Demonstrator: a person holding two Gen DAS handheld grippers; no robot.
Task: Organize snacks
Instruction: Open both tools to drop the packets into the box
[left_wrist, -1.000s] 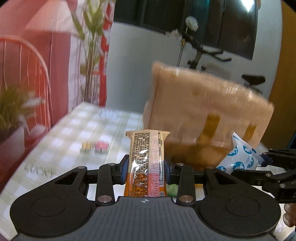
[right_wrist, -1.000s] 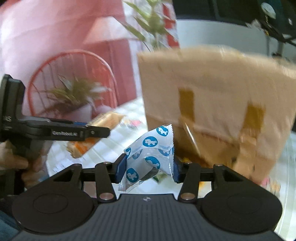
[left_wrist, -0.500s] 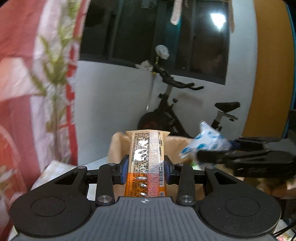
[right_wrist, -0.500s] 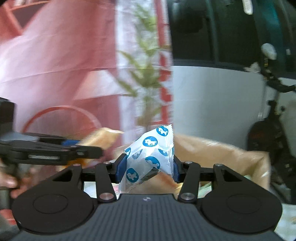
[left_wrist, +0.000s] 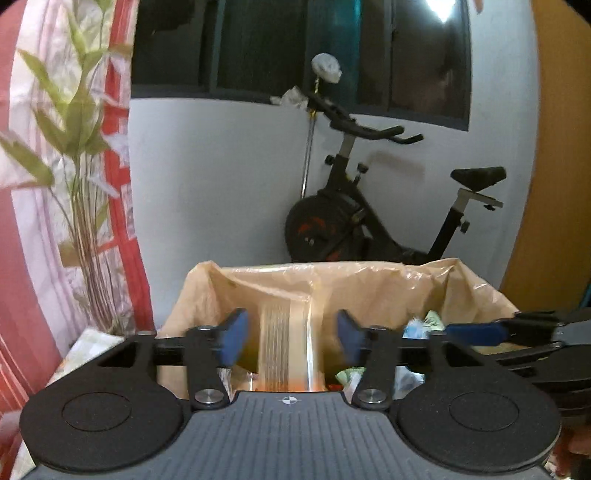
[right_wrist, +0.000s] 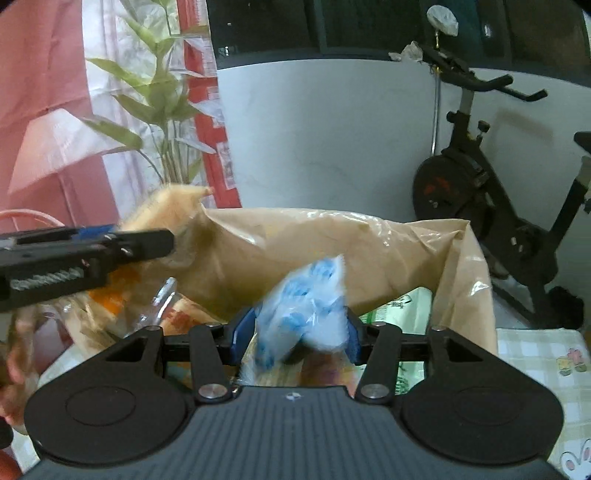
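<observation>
A white wall, an exercise bike (left_wrist: 373, 206) and a leafy plant (left_wrist: 79, 162) stand behind a crinkled tan plastic-lined bag (left_wrist: 332, 291). The left gripper (left_wrist: 290, 338), jaws just opening, frees a blurred orange bar (left_wrist: 286, 350), long axis upright. The right gripper (right_wrist: 295, 334) seems barely touching a blue-and-white packet (right_wrist: 304, 310), also over the bag.

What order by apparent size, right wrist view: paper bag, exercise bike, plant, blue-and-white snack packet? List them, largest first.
1. paper bag
2. exercise bike, partly cut off by the frame
3. plant
4. blue-and-white snack packet, blurred, enlarged by nearness
</observation>
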